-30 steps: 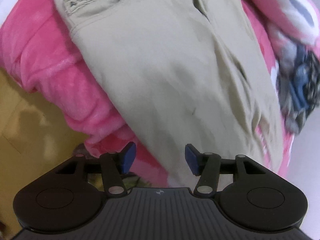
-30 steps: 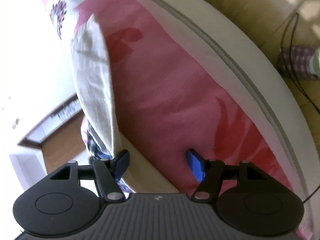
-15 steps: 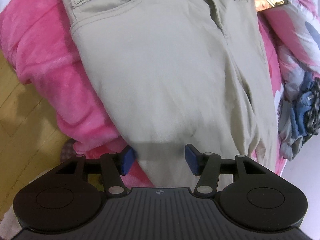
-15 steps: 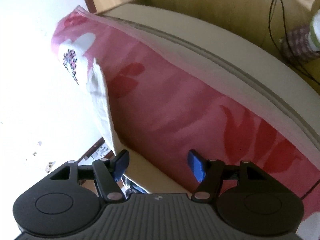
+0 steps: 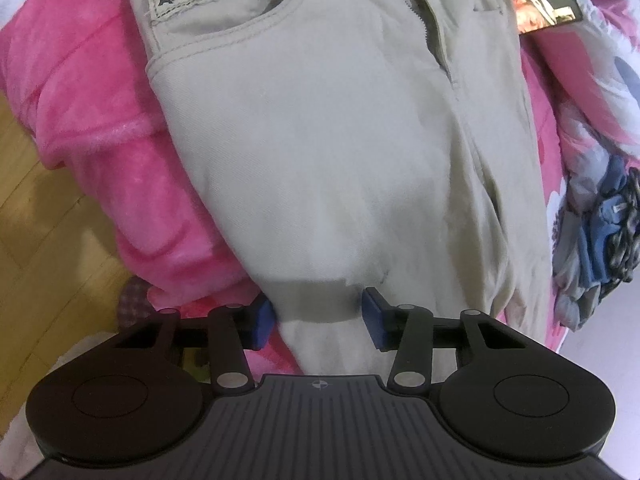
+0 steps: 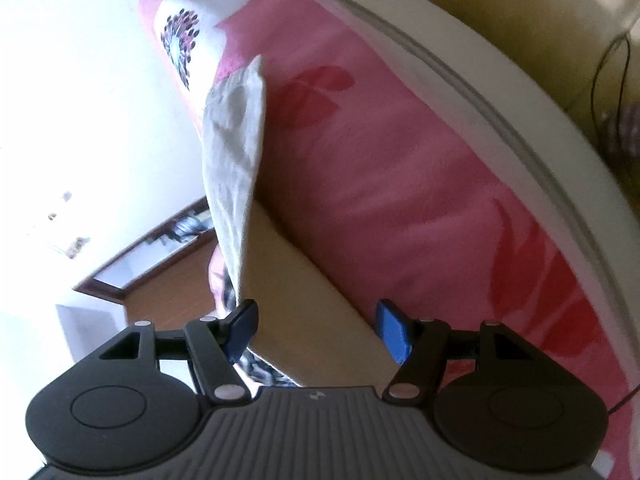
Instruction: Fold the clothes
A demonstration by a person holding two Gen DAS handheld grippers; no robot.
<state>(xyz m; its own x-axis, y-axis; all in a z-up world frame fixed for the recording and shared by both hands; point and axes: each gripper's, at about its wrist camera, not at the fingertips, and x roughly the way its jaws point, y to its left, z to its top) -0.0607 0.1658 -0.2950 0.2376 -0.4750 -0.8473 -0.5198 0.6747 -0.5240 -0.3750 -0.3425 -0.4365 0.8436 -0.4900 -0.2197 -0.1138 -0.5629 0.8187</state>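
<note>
Beige trousers lie spread on a pink bedspread, waistband and sewn pocket label at the far end. My left gripper stands open low over one trouser leg, whose cloth lies between its blue pads without being pinched. In the right wrist view the other trouser leg runs away from me along the pink bed. My right gripper is open around the near part of that leg; whether the pads touch the cloth I cannot tell.
A fluffy pink blanket lies left of the trousers, wooden floor beyond it. A phone and a heap of blue and grey clothes sit to the right. The mattress edge and a cable show on the right.
My left gripper has come down closer to the trouser leg, its pads now on either side of the cloth. The right view has swung, and the leg sits deeper between the right pads.
</note>
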